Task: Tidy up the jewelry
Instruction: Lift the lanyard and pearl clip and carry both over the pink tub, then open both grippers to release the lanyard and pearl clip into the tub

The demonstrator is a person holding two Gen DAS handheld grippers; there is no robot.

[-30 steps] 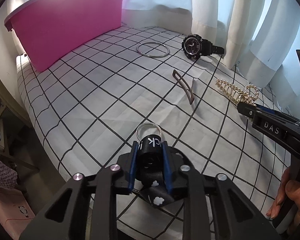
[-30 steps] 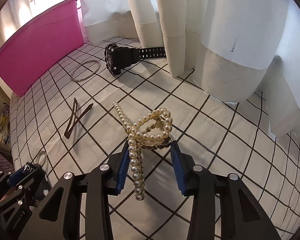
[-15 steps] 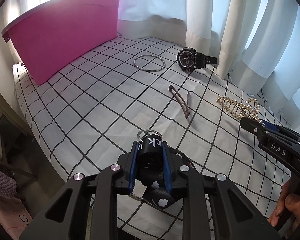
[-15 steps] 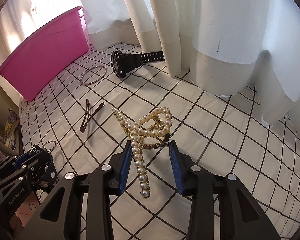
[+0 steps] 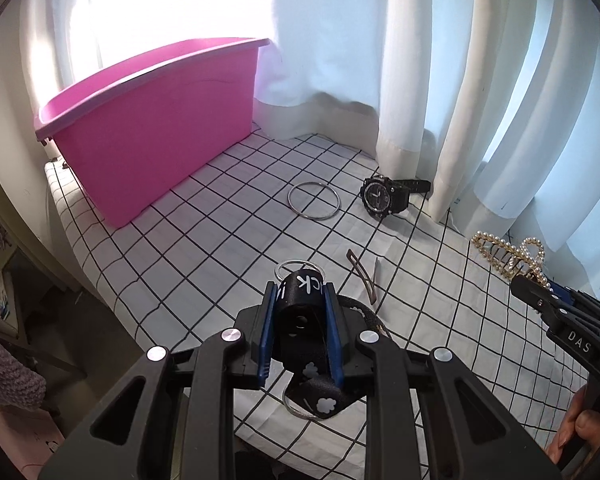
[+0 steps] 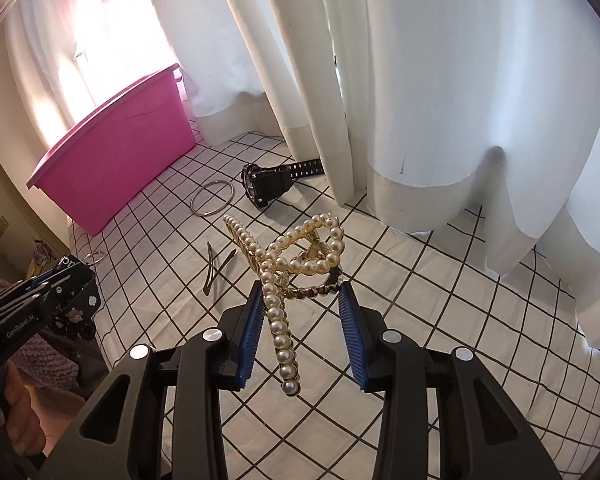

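Left tool [image 5: 300, 312], seen from its own wrist view, is clamped on a black key strap [image 5: 300, 320] with metal rings, held above the checked cloth [image 5: 204, 248] on the counter, where a silver bangle [image 5: 314, 201], a black watch [image 5: 384, 199] and a brown hair clip [image 5: 362, 280] lie apart, with the pink bin [image 5: 156, 136] beyond them. From the right wrist view, the right tool [image 6: 300, 312] grips a pearl hair claw [image 6: 292, 264] clear of the cloth, the bangle [image 6: 212, 202], watch [image 6: 268, 184] and bin [image 6: 116, 160] beyond it.
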